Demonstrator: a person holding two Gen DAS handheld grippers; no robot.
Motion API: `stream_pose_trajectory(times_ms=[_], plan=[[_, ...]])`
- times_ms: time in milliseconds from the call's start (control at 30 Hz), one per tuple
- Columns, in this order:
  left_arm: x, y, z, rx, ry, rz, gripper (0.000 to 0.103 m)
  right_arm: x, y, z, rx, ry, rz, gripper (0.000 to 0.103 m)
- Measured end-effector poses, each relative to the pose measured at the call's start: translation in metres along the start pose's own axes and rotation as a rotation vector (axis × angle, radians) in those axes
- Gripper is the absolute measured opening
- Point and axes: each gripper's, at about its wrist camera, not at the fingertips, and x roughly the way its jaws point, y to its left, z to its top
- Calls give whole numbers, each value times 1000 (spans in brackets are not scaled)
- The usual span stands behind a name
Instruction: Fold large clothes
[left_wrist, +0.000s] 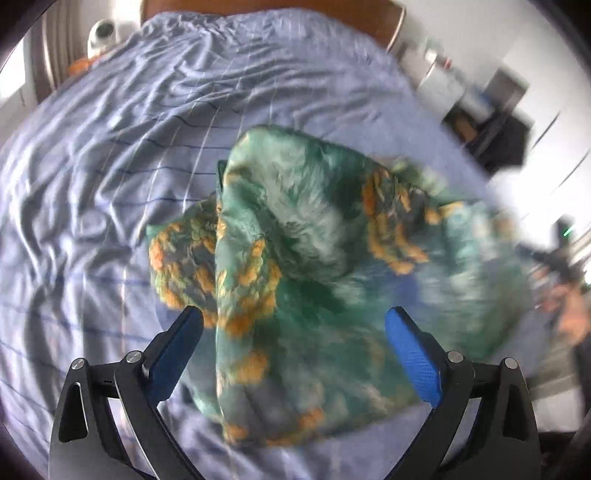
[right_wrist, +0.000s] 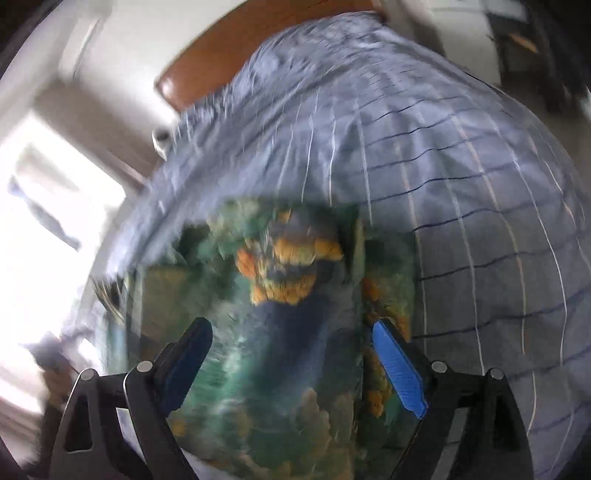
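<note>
- You are holding the left tongs (left_wrist: 293, 323) spread wide, both blue pads (left_wrist: 413, 354) standing clear of the cloth — released, nothing pinched.
- You are holding the right tongs (right_wrist: 291, 332) spread wide too, the blue pads (right_wrist: 397, 369) standing apart with fabric showing between them but not pressed.
- The garment (left_wrist: 314, 258) — green, with orange and grey blotches — is lying bunched on the bed (left_wrist: 110, 166), on the near half of it as seen from the left wrist.
- In the left wrist view the garment is running under and between your tongs, one folded ridge rising toward the middle of the bed and a looser, blurred part trailing off toward the bed's right edge.
- In the right wrist view the garment (right_wrist: 280, 332) is lying close to the bed's left edge, with the bedsheet (right_wrist: 461, 184) stretching beyond it and to its right.
- The bedsheet is showing pale blue with thin dark and white lines, and it is lying rumpled.
- The brown headboard (right_wrist: 229, 62) is standing at the far end of the bed.
- At the bed's right edge in the left wrist view, your other hand (left_wrist: 569, 306) is showing, blurred.
- A white rounded object (left_wrist: 101, 35) is sitting beside the bed's far left corner; you cannot tell what it is.
</note>
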Motion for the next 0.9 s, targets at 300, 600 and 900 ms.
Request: stream_pose_trajectory(times_ms=[300, 600, 900], plan=[[32, -16, 17, -73, -1, 236, 6, 16, 48, -5, -215, -52, -332, 14], [-41, -35, 62, -91, -344, 362, 5, -45, 130, 22, -476, -423, -488, 13], [78, -8, 46, -100, -252, 481, 6, 39, 92, 52, -409, -315, -558, 13]])
